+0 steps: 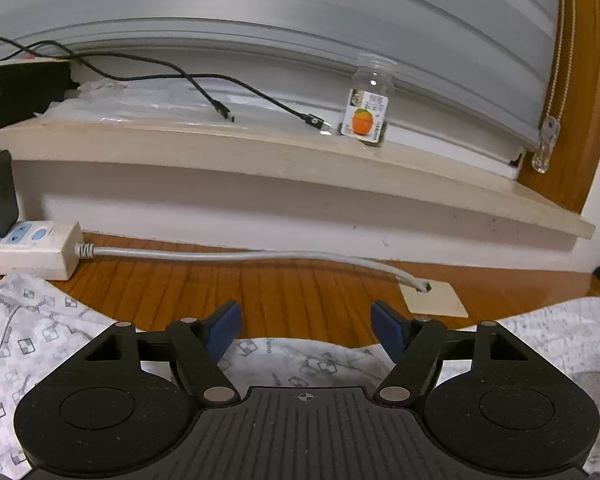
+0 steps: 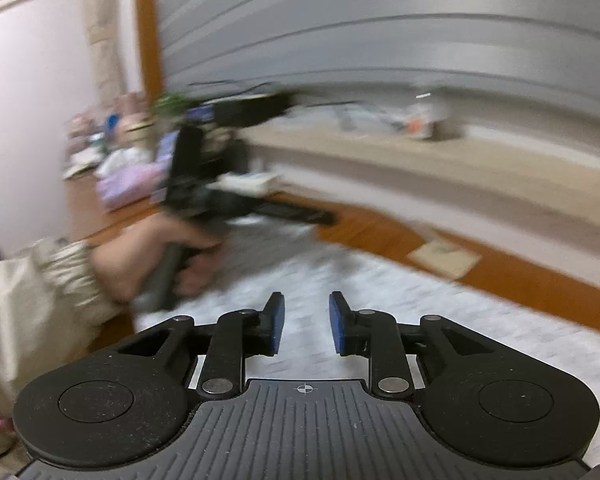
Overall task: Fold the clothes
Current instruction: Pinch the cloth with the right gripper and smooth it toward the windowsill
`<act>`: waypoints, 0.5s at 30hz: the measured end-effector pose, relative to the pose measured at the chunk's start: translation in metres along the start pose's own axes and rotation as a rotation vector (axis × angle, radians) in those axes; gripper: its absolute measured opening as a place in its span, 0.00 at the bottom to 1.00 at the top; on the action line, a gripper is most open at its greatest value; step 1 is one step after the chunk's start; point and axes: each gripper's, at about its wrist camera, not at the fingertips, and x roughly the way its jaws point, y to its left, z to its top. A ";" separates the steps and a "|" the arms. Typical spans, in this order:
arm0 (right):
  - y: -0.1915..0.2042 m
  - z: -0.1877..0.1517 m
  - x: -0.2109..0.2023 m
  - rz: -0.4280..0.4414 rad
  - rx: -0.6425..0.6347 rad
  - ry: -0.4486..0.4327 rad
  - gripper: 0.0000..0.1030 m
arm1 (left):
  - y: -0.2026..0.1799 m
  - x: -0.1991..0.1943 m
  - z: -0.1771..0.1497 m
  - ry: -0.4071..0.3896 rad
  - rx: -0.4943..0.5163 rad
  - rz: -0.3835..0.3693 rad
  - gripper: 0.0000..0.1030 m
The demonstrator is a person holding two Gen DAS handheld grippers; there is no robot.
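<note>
A white garment [image 1: 40,340] with a grey square print lies spread on the wooden table [image 1: 292,284], reaching under my left gripper [image 1: 306,324]. That gripper hangs just above the cloth's far edge, its blue pads wide apart with nothing between them. In the blurred right wrist view my right gripper [image 2: 306,326] hovers over the same garment [image 2: 420,312], its pads a little apart and empty. A hand [image 2: 168,256] in a beige sleeve holds the left gripper [image 2: 320,218] at the left, over the cloth.
A white power strip [image 1: 32,248] with a grey cable [image 1: 240,256] lies along the wall at the table's back. The sill [image 1: 260,148] above carries a clear bottle [image 1: 370,100] and black cables [image 1: 204,88]. A beige square plate [image 1: 436,300] sits on the table. Clutter [image 2: 116,160] stands far left.
</note>
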 end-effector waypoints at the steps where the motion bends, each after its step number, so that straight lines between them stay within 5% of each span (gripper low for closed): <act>1: -0.009 0.003 0.003 -0.041 -0.007 0.002 0.25 | -0.001 0.000 0.000 0.001 0.008 0.000 0.73; 6: -0.065 0.008 0.054 -0.193 -0.019 0.122 0.25 | -0.006 -0.001 -0.001 -0.002 0.038 -0.001 0.74; 10: -0.107 0.004 0.087 -0.236 0.033 0.221 0.26 | -0.007 -0.001 -0.001 -0.004 0.052 -0.004 0.75; 15: -0.126 0.003 0.101 -0.257 0.054 0.188 0.25 | -0.011 -0.001 -0.002 -0.005 0.075 -0.008 0.75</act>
